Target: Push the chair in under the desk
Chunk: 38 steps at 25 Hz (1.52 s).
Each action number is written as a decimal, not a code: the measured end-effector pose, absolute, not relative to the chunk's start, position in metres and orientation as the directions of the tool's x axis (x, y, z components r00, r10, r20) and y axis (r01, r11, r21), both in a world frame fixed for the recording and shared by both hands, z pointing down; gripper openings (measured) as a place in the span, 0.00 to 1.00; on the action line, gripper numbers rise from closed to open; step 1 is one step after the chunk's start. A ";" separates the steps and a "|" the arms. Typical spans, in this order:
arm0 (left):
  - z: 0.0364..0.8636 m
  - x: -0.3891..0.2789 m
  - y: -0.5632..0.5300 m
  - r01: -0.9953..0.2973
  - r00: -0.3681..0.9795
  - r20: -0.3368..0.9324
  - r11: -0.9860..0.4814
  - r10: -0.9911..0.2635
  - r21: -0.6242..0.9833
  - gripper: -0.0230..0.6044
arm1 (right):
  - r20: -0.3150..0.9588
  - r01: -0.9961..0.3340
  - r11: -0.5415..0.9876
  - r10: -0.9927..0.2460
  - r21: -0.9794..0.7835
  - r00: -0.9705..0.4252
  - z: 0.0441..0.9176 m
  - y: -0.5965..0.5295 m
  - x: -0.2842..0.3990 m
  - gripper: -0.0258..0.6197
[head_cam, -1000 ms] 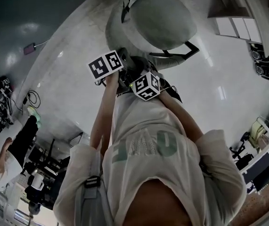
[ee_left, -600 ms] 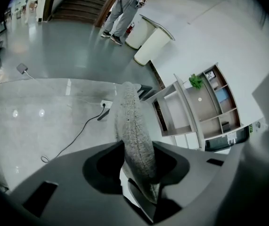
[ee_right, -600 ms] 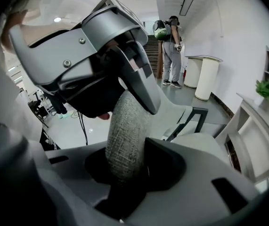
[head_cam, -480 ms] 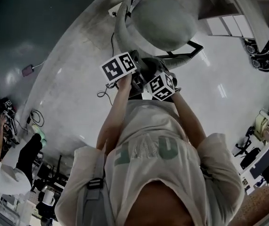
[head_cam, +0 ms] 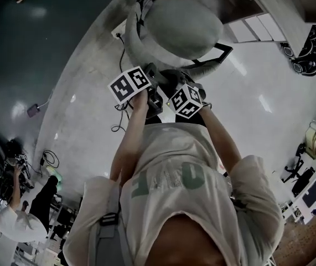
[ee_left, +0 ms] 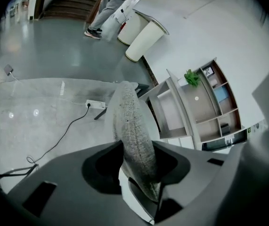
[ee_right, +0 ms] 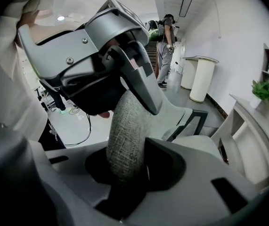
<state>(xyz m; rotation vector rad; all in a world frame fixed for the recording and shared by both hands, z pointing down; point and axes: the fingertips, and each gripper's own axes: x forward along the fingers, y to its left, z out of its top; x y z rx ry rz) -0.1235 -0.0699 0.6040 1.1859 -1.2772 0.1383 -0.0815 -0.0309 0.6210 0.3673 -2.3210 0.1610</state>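
A grey office chair shows its seat [head_cam: 182, 26] at the top centre of the head view. Its fabric backrest [ee_left: 132, 131] rises between the jaws of both grippers. My left gripper [head_cam: 155, 82] straddles the backrest's top edge; its jaws have just been opening and dark gaps show beside the fabric. Just to its right, my right gripper [head_cam: 175, 87] is shut on the same backrest [ee_right: 127, 140]. The right gripper view also shows the left gripper [ee_right: 125, 95] over the backrest top. White furniture with open compartments [ee_left: 172, 112] stands just beyond the chair.
A power strip [ee_left: 95, 104] with a black cable lies on the floor left of the chair. A white rounded stand [ee_left: 143, 36] and a person [ee_right: 165, 46] are further off. A black wheeled base [head_cam: 304, 54] sits at the right. People stand at the lower left [head_cam: 14, 220].
Both grippers and the chair have travelled forward together; floor marks have slid down the head view, and the power strip has come into sight beside the chair.
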 end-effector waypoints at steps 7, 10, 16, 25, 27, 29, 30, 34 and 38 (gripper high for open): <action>0.605 -0.089 -0.121 -0.687 0.346 0.809 0.459 -0.475 0.563 0.30 | 0.715 -0.293 0.956 -0.193 -0.017 -0.672 0.621 -0.082 -0.047 0.21; 0.607 -0.085 -0.138 -0.705 0.351 0.813 0.441 -0.464 0.555 0.30 | 0.712 -0.303 0.953 -0.204 -0.014 -0.672 0.623 -0.098 -0.044 0.20; 0.608 -0.063 -0.191 -0.700 0.316 0.814 0.460 -0.487 0.547 0.29 | 0.702 -0.300 0.954 -0.210 -0.005 -0.681 0.623 -0.149 -0.021 0.20; 0.609 -0.038 -0.244 -0.712 0.330 0.809 0.434 -0.486 0.551 0.30 | 0.699 -0.318 0.948 -0.223 -0.007 -0.680 0.624 -0.200 0.002 0.20; 0.609 -0.033 -0.260 -0.715 0.336 0.805 0.425 -0.488 0.556 0.30 | 0.698 -0.328 0.945 -0.233 -0.002 -0.677 0.624 -0.216 0.007 0.20; 0.608 -0.029 -0.275 -0.716 0.332 0.806 0.425 -0.490 0.554 0.30 | 0.699 -0.336 0.942 -0.240 0.000 -0.673 0.623 -0.230 0.011 0.20; 0.609 -0.027 -0.280 -0.717 0.327 0.809 0.430 -0.488 0.549 0.30 | 0.700 -0.339 0.941 -0.240 -0.002 -0.672 0.623 -0.236 0.013 0.20; 0.613 -0.019 -0.306 -0.720 0.323 0.818 0.438 -0.476 0.539 0.29 | 0.706 -0.343 0.939 -0.237 -0.009 -0.667 0.628 -0.261 0.021 0.20; 0.614 -0.009 -0.324 -0.724 0.337 0.819 0.429 -0.464 0.540 0.29 | 0.710 -0.353 0.936 -0.242 -0.009 -0.662 0.629 -0.280 0.030 0.20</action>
